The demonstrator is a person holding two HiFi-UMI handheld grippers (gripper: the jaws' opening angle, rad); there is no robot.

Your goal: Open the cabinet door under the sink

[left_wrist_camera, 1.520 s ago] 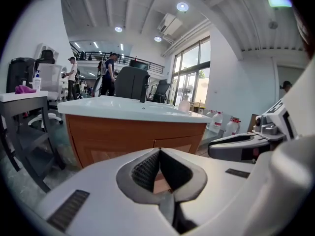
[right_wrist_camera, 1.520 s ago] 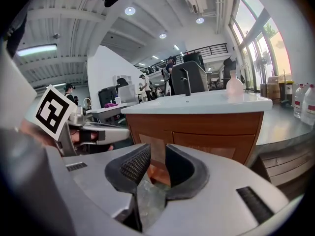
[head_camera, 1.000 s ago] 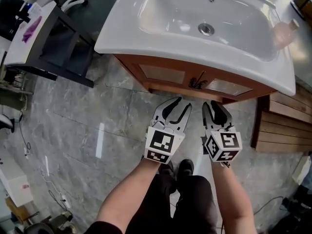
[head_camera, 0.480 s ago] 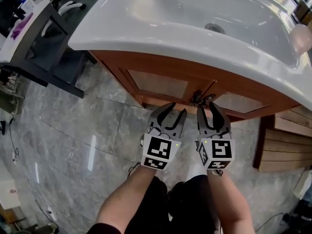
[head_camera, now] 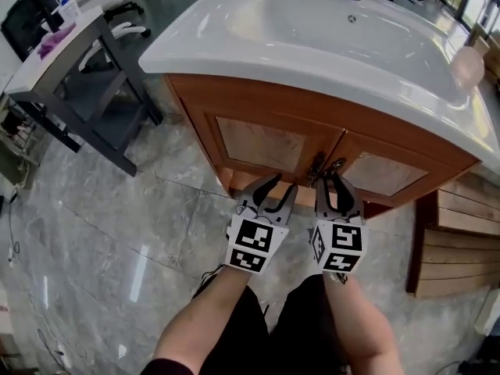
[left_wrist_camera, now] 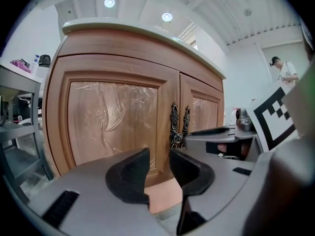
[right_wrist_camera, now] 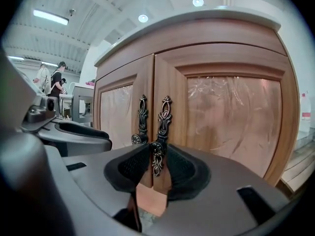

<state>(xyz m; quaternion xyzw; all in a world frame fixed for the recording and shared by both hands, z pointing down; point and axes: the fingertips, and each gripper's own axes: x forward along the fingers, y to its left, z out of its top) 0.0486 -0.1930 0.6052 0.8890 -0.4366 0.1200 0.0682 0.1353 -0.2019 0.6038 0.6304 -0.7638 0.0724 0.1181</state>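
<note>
I had both tongs low in front of the cabinet under the white sink [head_camera: 234,65], at the centre of the head view. The two doors were shut, and their dark ornate handles stood side by side at the middle seam.

The right tongs [head_camera: 334,180] had their tips right at the seam. In the right gripper view the round knob [right_wrist_camera: 157,149] of the right-hand handle [right_wrist_camera: 163,122] stood between the two dark pads [right_wrist_camera: 132,167]. The jaws had just been closing on it, and the pads lay very close on both sides. I could still see a sliver of wood beside the knob, so I read them as narrowly spread and not yet pinching. The left-hand handle [right_wrist_camera: 141,119] stood just outside, to the left of the pads.

The left tongs [head_camera: 273,190] were spread and empty, just left of the right pair. They faced the lower stile of the left door [head_camera: 262,143]. In the left gripper view both handles [left_wrist_camera: 174,124] stood above and to the right of the gap.

Each gripper's cube showed black-and-white square markers.
</note>
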